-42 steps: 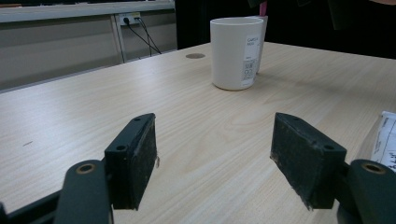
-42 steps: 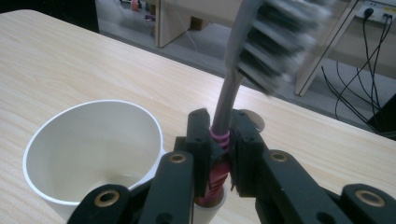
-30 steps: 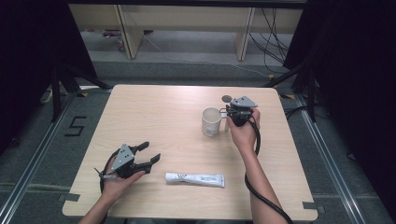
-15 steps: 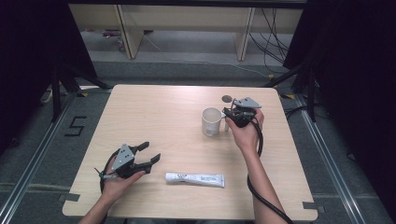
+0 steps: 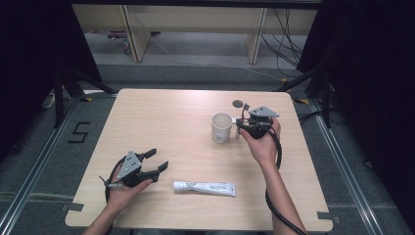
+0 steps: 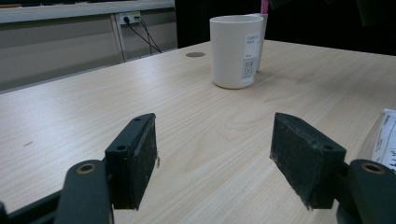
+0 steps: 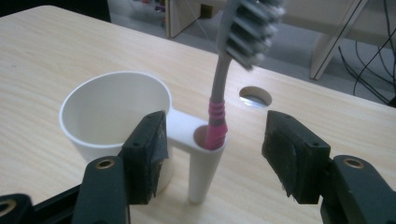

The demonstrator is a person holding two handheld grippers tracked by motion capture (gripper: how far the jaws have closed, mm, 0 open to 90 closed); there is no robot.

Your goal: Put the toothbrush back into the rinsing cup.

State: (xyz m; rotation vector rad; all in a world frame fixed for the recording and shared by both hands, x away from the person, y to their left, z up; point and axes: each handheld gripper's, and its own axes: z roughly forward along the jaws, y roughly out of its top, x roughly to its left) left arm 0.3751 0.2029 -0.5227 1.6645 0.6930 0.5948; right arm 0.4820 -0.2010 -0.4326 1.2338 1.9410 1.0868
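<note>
Nearest, the left gripper [image 5: 155, 164] is held low over the table [image 5: 161, 122] by the left hand [image 5: 122, 191], jaws spread wide, nothing between them. Beside it a toothpaste tube [image 5: 204, 187] is laid flat. Farther off, the right gripper [image 7: 212, 158] has just been opening; its pads are parted around the toothbrush [image 7: 219, 112], which is stood upright in the mug [image 7: 112, 112] handle's hole, untouched.
</note>
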